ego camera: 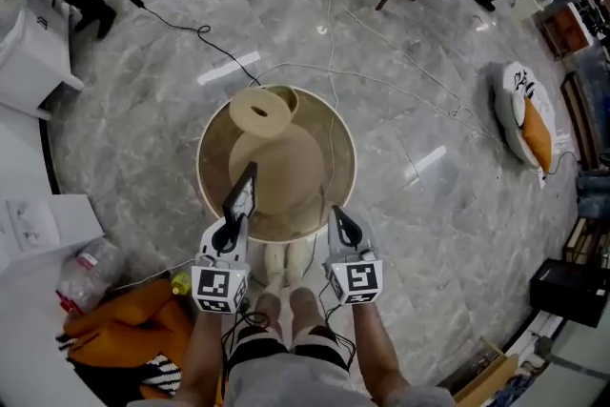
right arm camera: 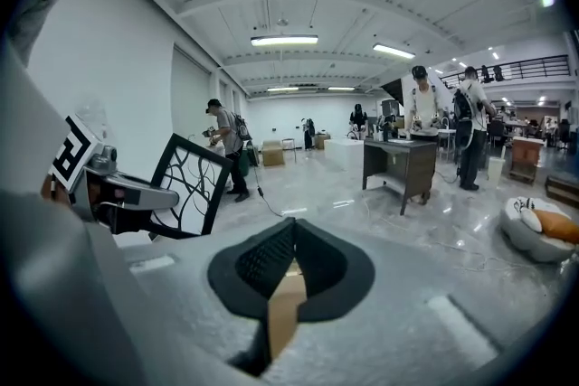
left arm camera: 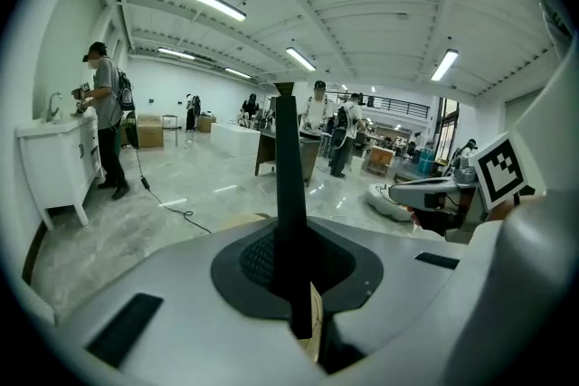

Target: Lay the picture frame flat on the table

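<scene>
Grey marbled floor fills the head view, and a round table (ego camera: 338,143) with a pale rim stands at its centre, just ahead of the person's knees.

The left gripper (ego camera: 233,226) sits at the table's 7 o'clock edge with its jaws clamped on the picture frame (ego camera: 244,190). Its own view shows the frame's thin dark edge rising straight up from between the pads. From the right gripper view the frame reads as a black border around a white panel with a branch pattern, held on edge and leaning a little. It hangs over the near part of the tabletop, and no view shows whether its lower edge touches the surface.

The right gripper (ego camera: 340,219) is at the table's 5 o'clock edge. Its jaws are pressed together with nothing between them, and it is apart from the frame.

Further out, a beige rounded object (ego camera: 276,157) takes up much of the tabletop from the centre toward 11 o'clock; what it is cannot be told. A cable (ego camera: 381,86) loops across the floor from 12 toward 2 o'clock. A white and orange cushion (ego camera: 524,114) lies at 3 o'clock, orange cloth (ego camera: 124,329) at 8 o'clock.

As for progress, the frame is gripped and brought to the table, but it is not yet flat. What seems left is to tip it over onto bare tabletop beside the beige object, then let go.
</scene>
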